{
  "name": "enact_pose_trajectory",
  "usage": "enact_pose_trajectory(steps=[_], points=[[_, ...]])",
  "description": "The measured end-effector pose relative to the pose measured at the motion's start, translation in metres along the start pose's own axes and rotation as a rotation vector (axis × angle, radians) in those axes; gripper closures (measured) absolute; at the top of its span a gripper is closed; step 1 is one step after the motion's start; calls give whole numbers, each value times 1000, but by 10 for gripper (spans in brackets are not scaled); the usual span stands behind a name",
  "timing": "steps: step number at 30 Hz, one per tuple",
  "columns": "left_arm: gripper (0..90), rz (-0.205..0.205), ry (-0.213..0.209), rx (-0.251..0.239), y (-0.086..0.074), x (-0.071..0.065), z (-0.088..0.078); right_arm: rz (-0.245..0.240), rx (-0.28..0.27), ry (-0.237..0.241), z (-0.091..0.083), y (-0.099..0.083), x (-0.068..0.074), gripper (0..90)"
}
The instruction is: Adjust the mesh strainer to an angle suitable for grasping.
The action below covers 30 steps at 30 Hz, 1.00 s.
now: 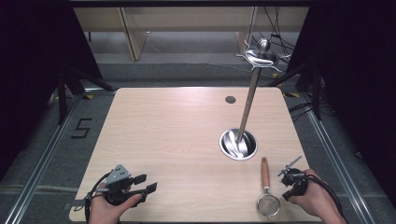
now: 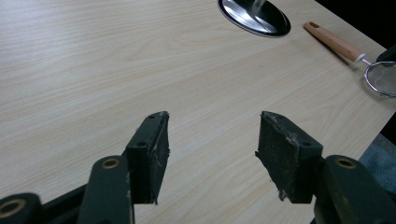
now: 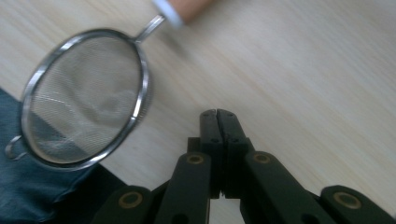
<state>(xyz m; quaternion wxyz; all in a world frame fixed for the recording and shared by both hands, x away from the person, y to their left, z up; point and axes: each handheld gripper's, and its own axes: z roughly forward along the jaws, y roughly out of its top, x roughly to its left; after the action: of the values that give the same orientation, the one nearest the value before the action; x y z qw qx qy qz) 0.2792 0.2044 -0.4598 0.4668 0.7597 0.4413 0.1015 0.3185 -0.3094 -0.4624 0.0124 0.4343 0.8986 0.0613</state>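
The strainer [image 1: 268, 196] lies at the table's [image 1: 177, 135] five o'clock edge, its mesh overhanging; the right gripper [image 3: 218, 113], jaws pressed together, sits just beside it at three o'clock. The left gripper [image 2: 210, 140] is spread and empty; a careless nudge could probably tip the strainer off.

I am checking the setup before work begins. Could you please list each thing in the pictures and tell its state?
left gripper: open, jaws apart, nothing between them.
right gripper: shut, jaws together, holding nothing, beside the strainer.
strainer: lying flat on the table, mesh bowl reaching past the near edge, wooden handle pointing away, nothing in it.
metal stand: upright on its round base, nothing hanging from its hooks.
table: bare wood.
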Motion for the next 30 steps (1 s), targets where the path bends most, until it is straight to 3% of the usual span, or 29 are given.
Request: enact_pose_trajectory(steps=[4,5,6,9,15,16,23,27,28,30], points=[[426,0,4,4,0,0,0,-21,17,50,3,7,10,900],[426,-6,-5,-5,0,-1,1,-21,17,50,3,7,10,900],[425,-4,-12,-5,0,0,1,-62,21,22,5,8,10,900],[426,5,-14,-13,1,0,1,-72,29,25,7,14,20,900],[427,11,-15,-10,1,0,0,-100,40,35,9,21,26,900],[427,9,-15,-12,1,0,0,-57,54,65,9,25,32,900],[428,4,-18,-15,1,-1,0,-67,20,78,13,41,39,900],[429,4,-14,-18,1,-1,0,-49,19,93,15,47,41,900],[429,16,-19,-15,1,0,-1,-18,-5,105,14,47,39,878],[430,0,-20,-18,0,-1,-1,33,-5,105,6,44,31,840]])
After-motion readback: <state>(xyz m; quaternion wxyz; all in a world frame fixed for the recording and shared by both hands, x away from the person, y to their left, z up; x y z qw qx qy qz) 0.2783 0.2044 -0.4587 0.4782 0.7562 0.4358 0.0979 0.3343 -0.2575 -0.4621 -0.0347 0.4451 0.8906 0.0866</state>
